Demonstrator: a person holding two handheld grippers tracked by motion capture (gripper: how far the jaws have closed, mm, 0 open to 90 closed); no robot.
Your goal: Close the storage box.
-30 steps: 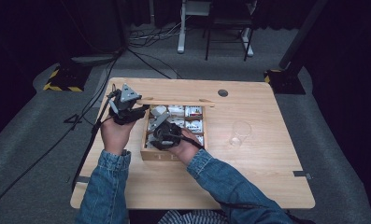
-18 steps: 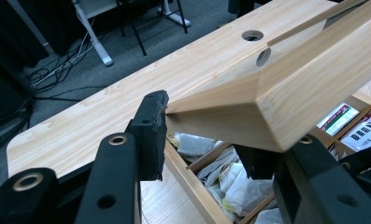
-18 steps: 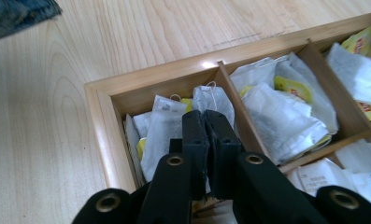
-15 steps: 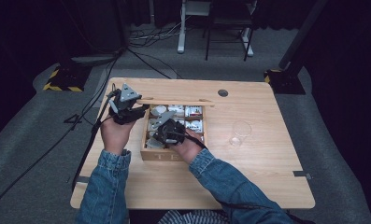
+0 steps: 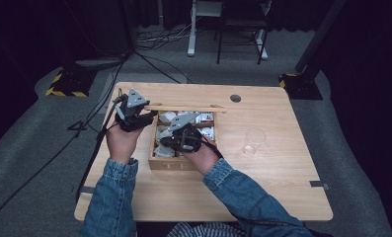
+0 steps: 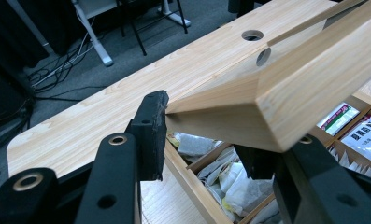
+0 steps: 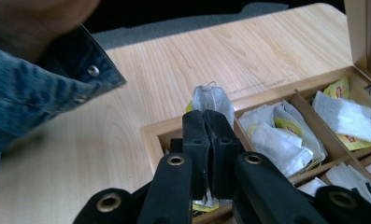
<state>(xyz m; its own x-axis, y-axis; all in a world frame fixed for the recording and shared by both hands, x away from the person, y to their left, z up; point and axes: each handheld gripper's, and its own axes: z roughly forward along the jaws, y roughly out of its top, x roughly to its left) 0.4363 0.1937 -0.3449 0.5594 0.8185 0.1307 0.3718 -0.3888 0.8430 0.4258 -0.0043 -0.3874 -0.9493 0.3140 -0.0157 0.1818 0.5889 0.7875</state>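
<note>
A wooden tea box (image 5: 171, 164) stands in the middle of the table, its compartments full of sachets (image 7: 286, 135). My left gripper (image 5: 150, 112) is shut on the left corner of the raised wooden lid (image 5: 186, 107) and holds it up. In the left gripper view the jaws (image 6: 202, 126) clamp that lid corner (image 6: 314, 70) above the box. My right gripper (image 5: 169, 140) hovers over the box's left front part. Its jaws (image 7: 210, 128) are shut on a grey-white tea bag (image 7: 212, 100) with a yellow tag, lifted just above the box rim (image 7: 150, 135).
A clear drinking glass (image 5: 253, 141) stands on the table (image 5: 262, 187) to the right of the box. A round cable hole (image 5: 235, 98) sits near the far edge. A denim sleeve (image 7: 33, 93) lies close to the box's left side. Cables trail off the table's left.
The right hand has lifted a little and drifted right over the box with the tea bag. The left hand and the lid have stayed put.
</note>
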